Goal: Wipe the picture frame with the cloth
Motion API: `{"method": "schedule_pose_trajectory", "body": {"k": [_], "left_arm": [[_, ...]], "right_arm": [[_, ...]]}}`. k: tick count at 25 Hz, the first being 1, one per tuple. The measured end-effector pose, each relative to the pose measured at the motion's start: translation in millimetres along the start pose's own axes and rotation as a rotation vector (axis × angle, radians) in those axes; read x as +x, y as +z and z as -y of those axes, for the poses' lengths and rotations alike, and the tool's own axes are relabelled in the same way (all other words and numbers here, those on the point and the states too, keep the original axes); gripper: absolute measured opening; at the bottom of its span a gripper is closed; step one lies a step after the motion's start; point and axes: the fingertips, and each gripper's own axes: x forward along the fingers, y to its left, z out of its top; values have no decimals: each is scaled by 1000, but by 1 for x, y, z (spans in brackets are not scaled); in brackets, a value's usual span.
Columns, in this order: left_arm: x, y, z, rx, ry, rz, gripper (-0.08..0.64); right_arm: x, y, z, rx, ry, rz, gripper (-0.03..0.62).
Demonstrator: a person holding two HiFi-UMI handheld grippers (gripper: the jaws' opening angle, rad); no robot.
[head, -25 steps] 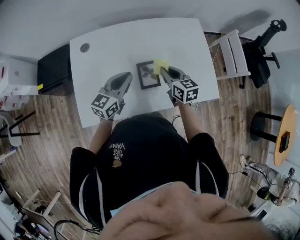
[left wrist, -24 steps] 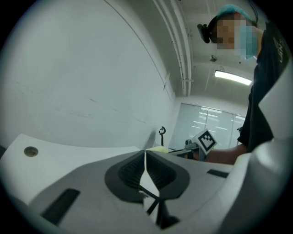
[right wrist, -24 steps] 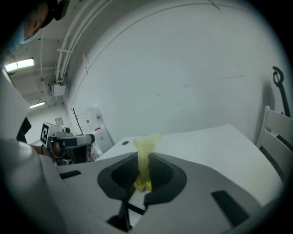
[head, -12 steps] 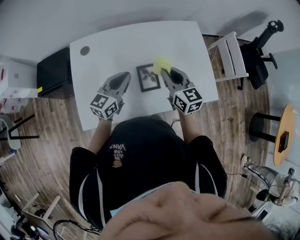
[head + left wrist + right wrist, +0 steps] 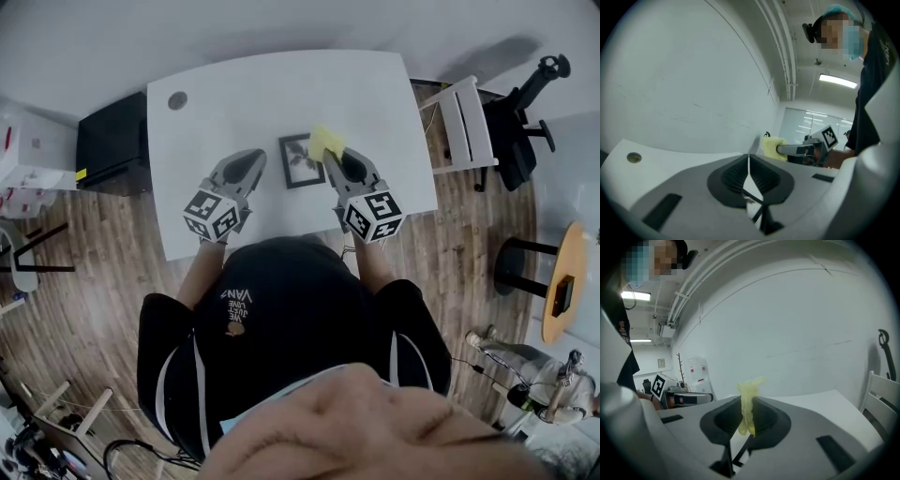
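on the table [image 5: 244, 94], the right gripper [image 5: 329, 156] pinches the cloth [image 5: 324, 142] at the frame's [image 5: 300, 164] far right corner. the left gripper [image 5: 257, 156], closed and empty, is just left. bare table beyond; shirt [image 5: 281, 319] print begins "van".

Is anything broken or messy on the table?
No, nothing stands out. The picture frame lies flat and looks whole on the white table, and the right gripper pinches the yellow cloth at the frame's corner.

A white table [image 5: 281, 89] is shown; a frame [image 5: 300, 161] is laid flat near its middle; a round grommet [image 5: 177, 99] is set in its far left corner.
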Motion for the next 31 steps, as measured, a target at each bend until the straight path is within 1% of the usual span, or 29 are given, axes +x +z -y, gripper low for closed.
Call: {"method": "schedule_pose_trajectory", "body": {"k": [8, 31], "left_arm": [[-1, -3, 1, -6, -4, -4, 18], [0, -5, 5, -12, -13, -16, 18]], "right_arm": [[0, -9, 3, -3, -27, -31, 44], [-1, -11, 2, 15, -31, -41, 44]]}}
